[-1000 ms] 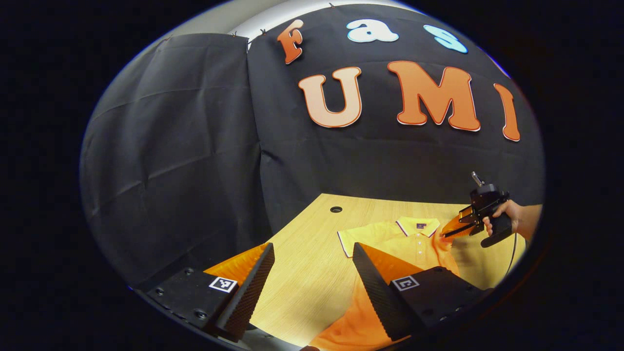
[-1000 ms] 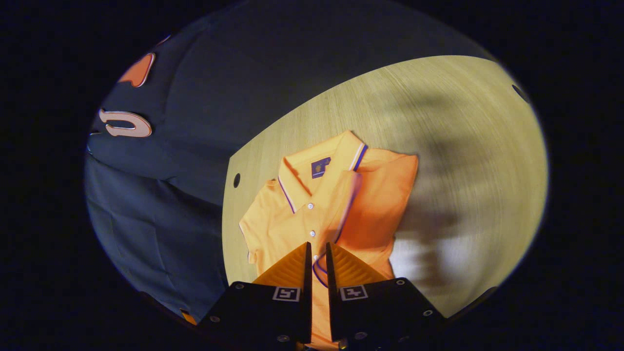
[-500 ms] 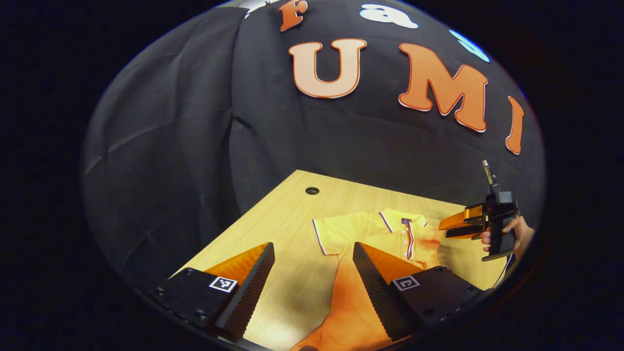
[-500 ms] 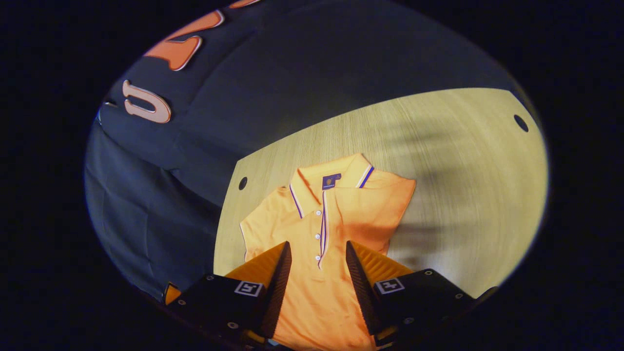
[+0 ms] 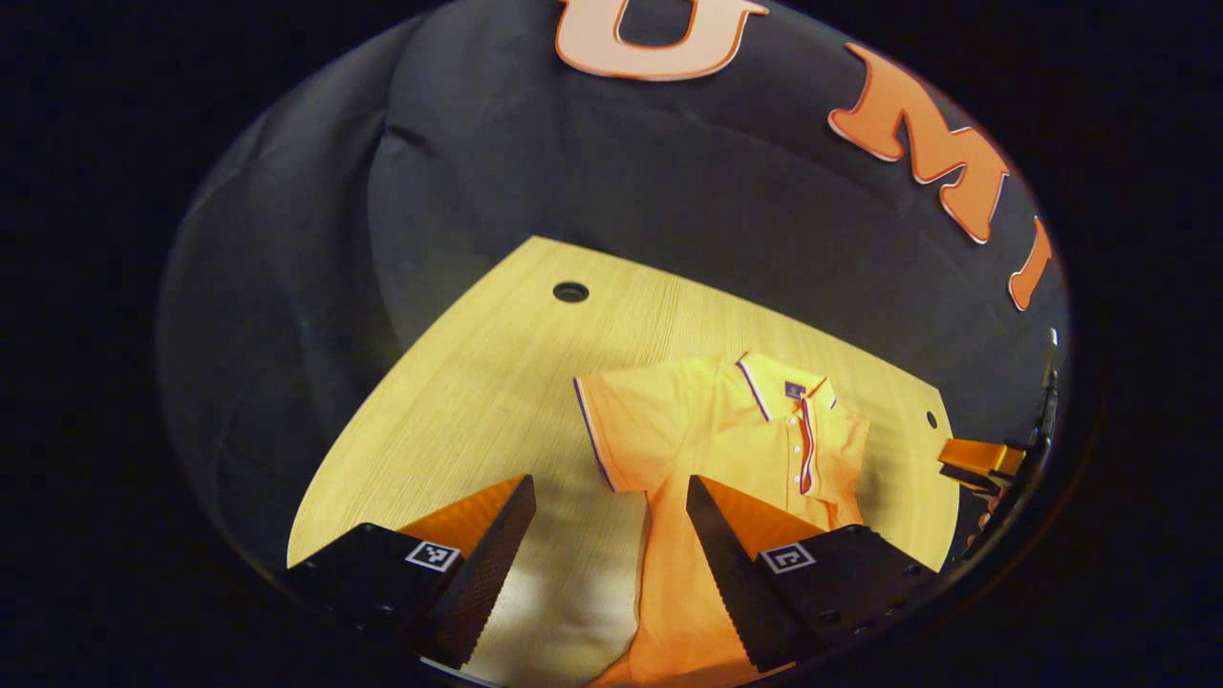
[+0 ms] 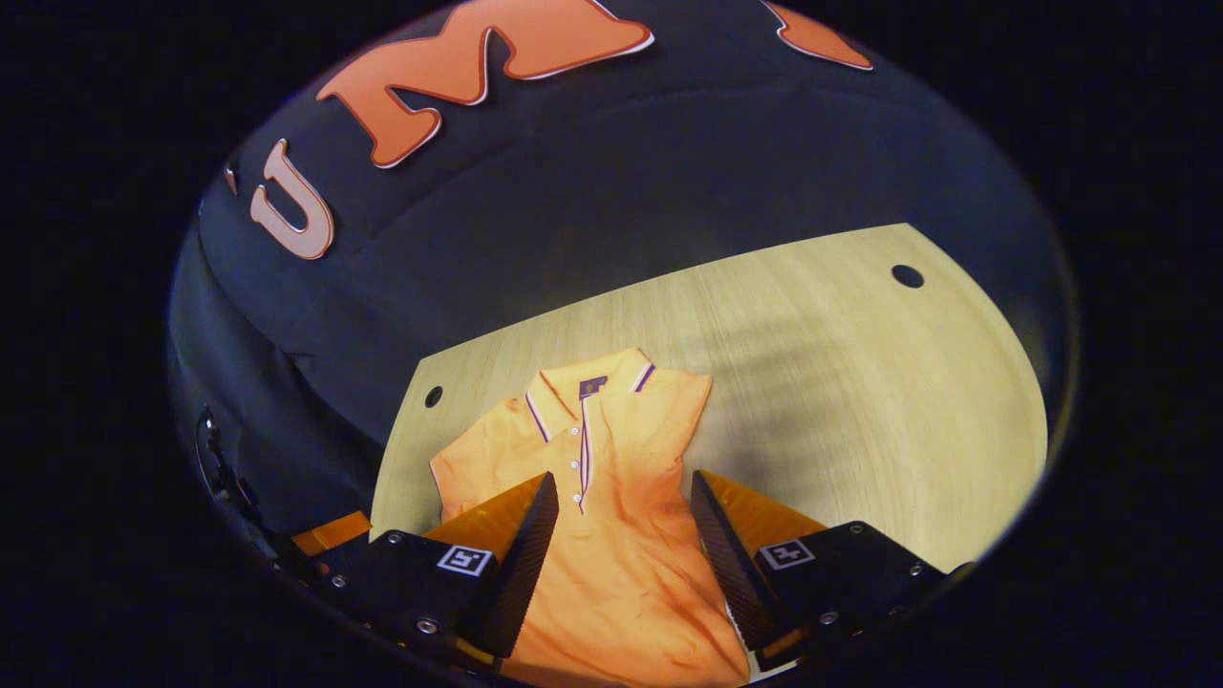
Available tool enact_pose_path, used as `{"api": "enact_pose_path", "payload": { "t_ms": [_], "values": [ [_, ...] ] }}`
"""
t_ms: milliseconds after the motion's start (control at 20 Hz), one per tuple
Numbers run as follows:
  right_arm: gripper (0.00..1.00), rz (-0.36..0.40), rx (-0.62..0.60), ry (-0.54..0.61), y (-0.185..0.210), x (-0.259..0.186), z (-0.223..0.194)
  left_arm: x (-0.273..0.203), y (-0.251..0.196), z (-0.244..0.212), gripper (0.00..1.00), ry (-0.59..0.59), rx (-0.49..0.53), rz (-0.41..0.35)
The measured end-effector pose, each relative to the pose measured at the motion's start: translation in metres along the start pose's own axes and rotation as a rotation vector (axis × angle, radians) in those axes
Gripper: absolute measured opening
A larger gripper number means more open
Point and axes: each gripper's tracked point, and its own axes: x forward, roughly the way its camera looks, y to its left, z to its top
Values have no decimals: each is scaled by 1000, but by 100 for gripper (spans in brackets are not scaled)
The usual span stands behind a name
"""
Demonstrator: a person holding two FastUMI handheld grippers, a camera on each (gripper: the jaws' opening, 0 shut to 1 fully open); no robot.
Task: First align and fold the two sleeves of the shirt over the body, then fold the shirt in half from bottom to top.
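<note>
While one sleeve already lies folded over the chest, the orange polo shirt (image 6: 611, 516) rests face up on the tabletop (image 6: 860, 382), its collar (image 6: 583, 387) toward the booth's black wall and its hem toward the cameras. Seen in the right gripper view, the shirt's edge on the right of the collar runs straight down with no sleeve sticking out, while on the left of the collar a sleeve (image 5: 621, 430) is spread flat on the wood; the left gripper view shows that same sleeve out to the left of the collar.

Both tools hang above the shirt's lower half. The left gripper (image 5: 607, 545) has its jaws wide apart and holds nothing. The right gripper (image 6: 619, 549) is likewise wide-jawed and empty, with the shirt body showing between its fingers.

By my reading, the sleeve-folding step is half done. What comes next would be a pinch on the outlying sleeve's cuff edge, a lift clear of the wood, and a carry across to the button placket (image 6: 580, 459), laid to mirror the first sleeve.
</note>
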Motion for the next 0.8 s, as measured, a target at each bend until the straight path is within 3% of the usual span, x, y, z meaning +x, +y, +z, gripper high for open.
{"api": "enact_pose_path", "payload": {
  "t_ms": [200, 500, 550, 750, 800],
  "values": [
    [86, -86, 18, -116, -10, -36, -1, 48, 0, 8, 98, 130, 9, -21],
    [86, -220, 48, -269, -26, -89, -10, 106, 6, 9, 95, 293, 42, 22],
    [86, -238, 43, -280, -27, -97, -13, 113, 7, 9, 92, 311, 46, 35],
    [86, -290, 15, -310, -32, -116, -15, 139, 7, 11, 95, 341, 55, 87],
    [86, -295, 12, -317, -32, -121, -15, 144, 4, 7, 88, 359, 56, 92]
  ]
}}
